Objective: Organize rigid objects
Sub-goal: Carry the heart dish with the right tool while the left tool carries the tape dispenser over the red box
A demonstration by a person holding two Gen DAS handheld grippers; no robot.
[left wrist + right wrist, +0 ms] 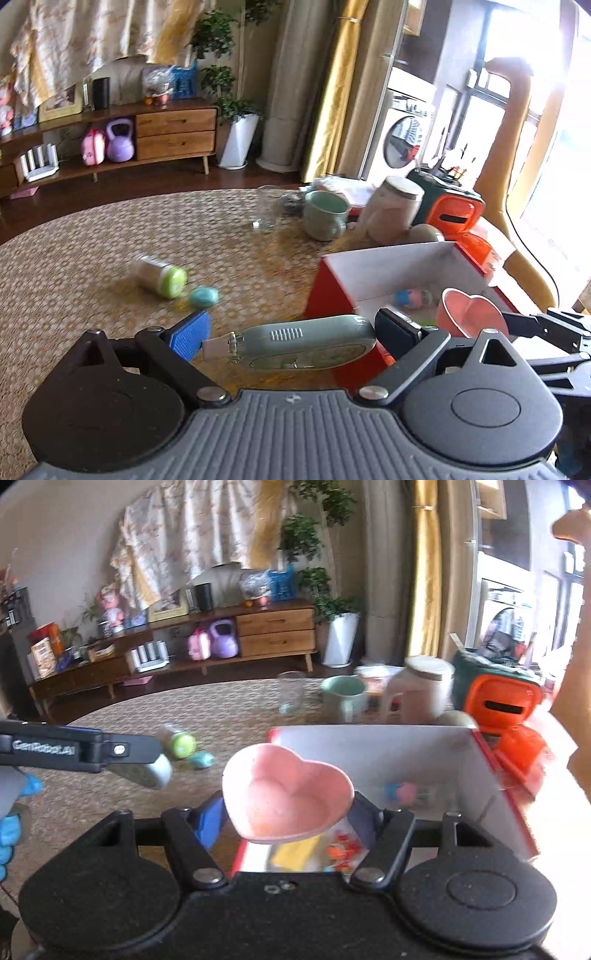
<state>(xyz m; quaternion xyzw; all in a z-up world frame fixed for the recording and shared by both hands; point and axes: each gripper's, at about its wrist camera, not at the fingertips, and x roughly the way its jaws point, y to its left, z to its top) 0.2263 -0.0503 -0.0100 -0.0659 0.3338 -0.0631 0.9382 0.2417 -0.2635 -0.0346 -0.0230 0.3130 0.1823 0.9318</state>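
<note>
Grey-green device (306,341), clamped in left gripper (291,336); pink heart dish (288,794), clamped in right gripper (288,819): we are carrying both over red box (369,746). Green-capped jar (160,277), blue egg (203,297) still awaiting collection.

Daylight glare whitens the right edge; motion blur, fisheye bending.

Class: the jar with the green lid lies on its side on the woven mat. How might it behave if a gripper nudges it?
The jar looks cylindrical and lies on its side, so it would probably roll. The woven mat may slow it. It looks small, likely light.
</note>
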